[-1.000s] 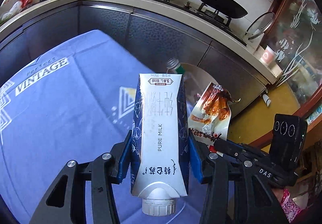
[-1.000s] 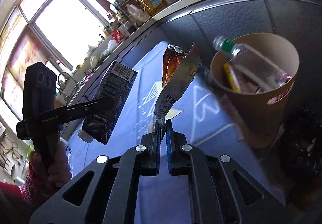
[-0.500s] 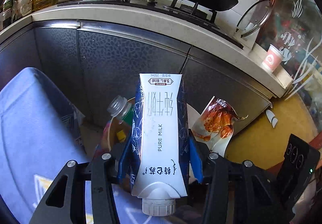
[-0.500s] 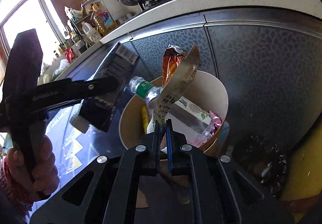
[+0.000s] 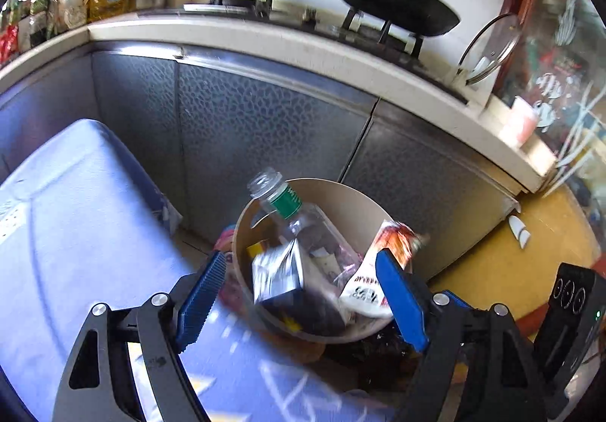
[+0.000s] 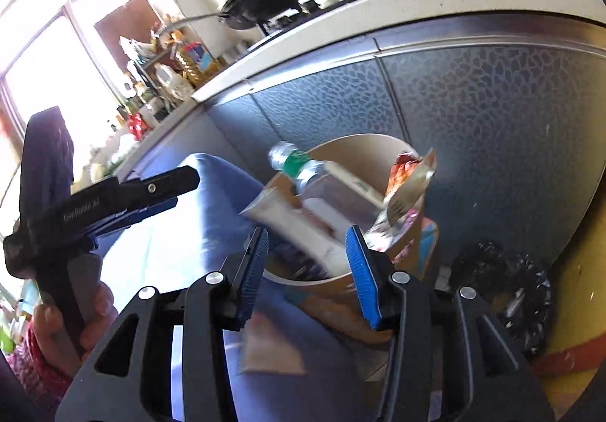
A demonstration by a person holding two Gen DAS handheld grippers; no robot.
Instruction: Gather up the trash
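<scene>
bin (image 5: pixel 363 202) btwn table (image 5: pixel 68 232) & cabinets (image 5: pixel 265 126), bottle (image 5: pixel 291 210), carton (image 5: pixel 280 274), wrapper (image 5: pixel 390 247) inside

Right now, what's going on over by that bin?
A person is dumping trash with two handheld grippers. Both jaws have just been opening and nothing is between them. The left gripper has let go of the milk carton, which lies in the bin beside the bottle. The right gripper has let go of the snack wrapper, which is at the bin's far rim, blurred.
</scene>
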